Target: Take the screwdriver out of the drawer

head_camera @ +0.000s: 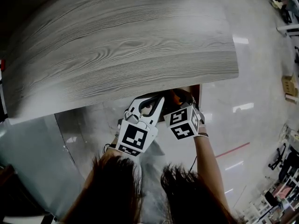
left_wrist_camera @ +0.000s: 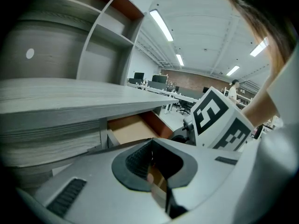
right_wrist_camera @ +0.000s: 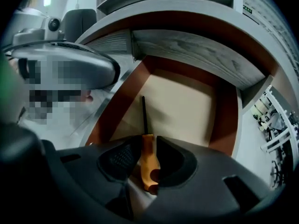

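Desk (head_camera: pixel 131 45): grey wood-grain top that fills the head view from 9 to 2 o'clock and overhangs everything below. Drawer (right_wrist_camera: pixel 223 120): pulled open under the desk edge, with brown walls and a pale floor; in the head view only a sliver shows, at 4 o'clock of the top. Left claw (left_wrist_camera: pixel 156 164): jaws nearly together on a brown, pale-edged strip that fills the gap. I take the strip for the drawer's front edge, though its identity is uncertain. It sits just at 9 o'clock of the right claw. Right claw (right_wrist_camera: pixel 145 148): the nearer one to the tool, aimed into the drawer, jaws part-open and wider than the handle they straddle, apparently not yet pressing it. Screwdriver (right_wrist_camera: pixel 148 160): lies on the drawer floor toward the left wall, long axis running 6 to 12 o'clock in the right gripper view. The orange handle is at 6 o'clock between the right jaws and the dark shaft points to 12 o'clock, deeper in, so the axis lines up with the claw's reach. A close followed by a straight draw toward 6 o'clock looks to be what the job calls for. Hidden: the butt of the handle is cut off by the claw body; the shaft tip is thin and hard to read; the drawer interior is nearly all masked by desk and marker cubes in the head view; contact of pads and handle is unclear.
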